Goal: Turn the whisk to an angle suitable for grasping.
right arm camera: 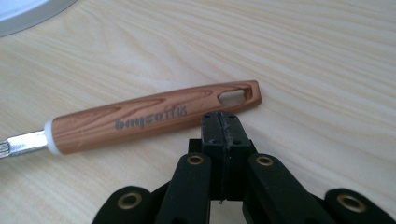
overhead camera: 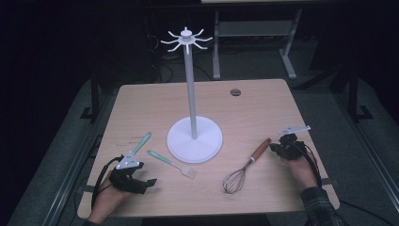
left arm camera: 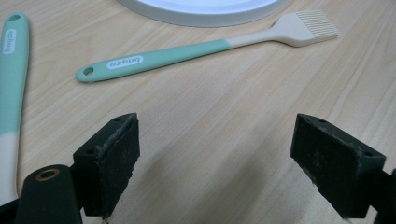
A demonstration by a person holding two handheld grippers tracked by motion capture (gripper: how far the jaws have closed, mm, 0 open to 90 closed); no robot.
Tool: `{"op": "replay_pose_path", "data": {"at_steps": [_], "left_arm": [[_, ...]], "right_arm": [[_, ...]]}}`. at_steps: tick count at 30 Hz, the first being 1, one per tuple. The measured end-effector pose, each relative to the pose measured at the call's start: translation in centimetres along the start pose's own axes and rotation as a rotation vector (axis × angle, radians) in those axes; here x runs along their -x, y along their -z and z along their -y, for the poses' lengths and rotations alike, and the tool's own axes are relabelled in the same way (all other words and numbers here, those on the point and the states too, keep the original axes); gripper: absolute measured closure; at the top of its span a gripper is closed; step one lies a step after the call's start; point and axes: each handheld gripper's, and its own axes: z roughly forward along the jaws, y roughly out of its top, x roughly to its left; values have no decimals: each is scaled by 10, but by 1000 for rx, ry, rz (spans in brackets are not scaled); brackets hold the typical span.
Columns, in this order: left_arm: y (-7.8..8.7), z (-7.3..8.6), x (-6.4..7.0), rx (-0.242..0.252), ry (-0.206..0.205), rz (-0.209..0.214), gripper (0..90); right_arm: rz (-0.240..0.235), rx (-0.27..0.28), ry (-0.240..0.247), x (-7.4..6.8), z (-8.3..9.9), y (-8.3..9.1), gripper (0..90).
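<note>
Wood-grain brown plastic forms the handle of the whisk [overhead camera: 244, 168], which has a hanging slot at its end and a wire head; it lies slanted near the table's [overhead camera: 141, 101] front edge, right of the white stand [overhead camera: 194, 139]. The right tool [overhead camera: 278, 147], jaws pressed together and empty, sits just beside the handle's end. The left tool [overhead camera: 143, 181] gapes wide near the front-left corner, facing a mint-handled brush [left arm camera: 205, 49].
</note>
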Motion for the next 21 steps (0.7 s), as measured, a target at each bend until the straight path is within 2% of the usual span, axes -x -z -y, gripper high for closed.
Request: {"op": "replay_pose_path", "data": {"at_steps": [9, 21], "left_arm": [[0, 0, 0, 0, 7, 1, 151], [-1, 0, 0, -10, 4, -6, 151]], "right_arm": [[-4, 0, -15, 3, -7, -8, 900], [-12, -5, 4, 1, -19, -19, 900]]}}
